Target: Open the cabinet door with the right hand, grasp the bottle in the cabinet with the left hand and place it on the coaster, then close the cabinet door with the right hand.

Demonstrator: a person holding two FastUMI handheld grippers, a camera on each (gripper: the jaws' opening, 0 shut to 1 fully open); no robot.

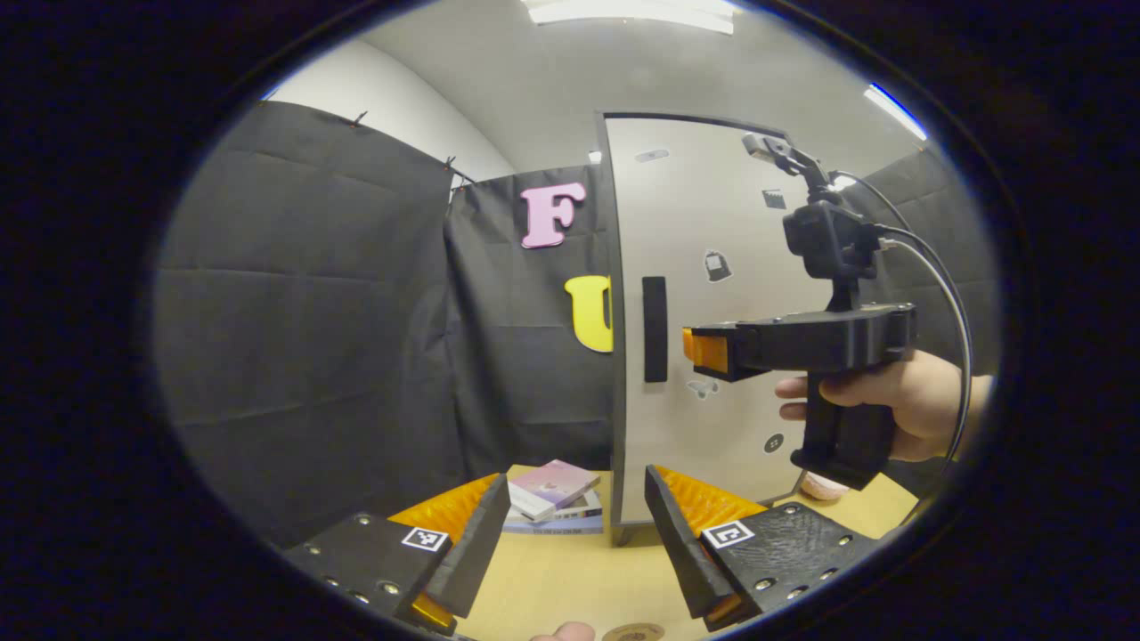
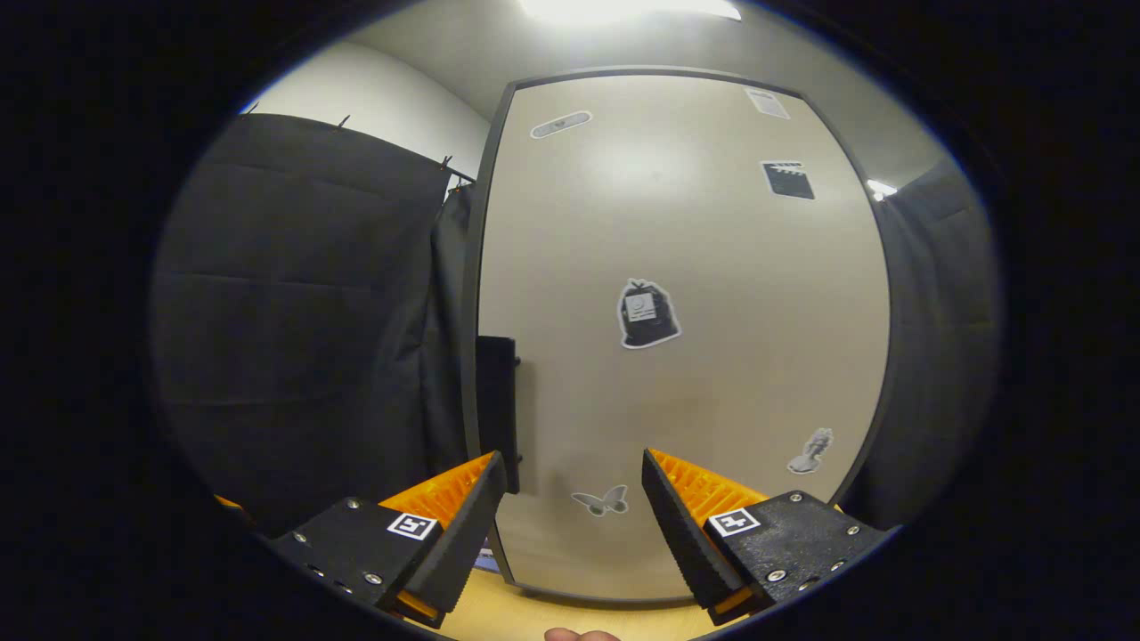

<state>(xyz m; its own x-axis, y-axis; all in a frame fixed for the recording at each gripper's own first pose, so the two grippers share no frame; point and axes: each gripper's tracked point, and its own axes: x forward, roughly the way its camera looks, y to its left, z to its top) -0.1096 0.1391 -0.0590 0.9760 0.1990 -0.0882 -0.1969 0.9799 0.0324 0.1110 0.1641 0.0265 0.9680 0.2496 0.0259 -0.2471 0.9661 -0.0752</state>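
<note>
Two books (image 1: 554,499) beside closed cabinet door (image 1: 712,294).

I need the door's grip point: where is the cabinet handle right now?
In the left gripper view the black handle stands upright at the cabinet door's left edge, just left of the right gripper.

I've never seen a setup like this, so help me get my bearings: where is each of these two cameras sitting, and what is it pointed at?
Left gripper view: rides the left hand-held gripper, set back, facing the closed cabinet door; its own open fingers show, plus the right hand-held gripper and a hand.
Right gripper view: rides the right hand-held gripper, close to the door; its own open fingers show.
Shared: the door, its handle, the table.
</note>
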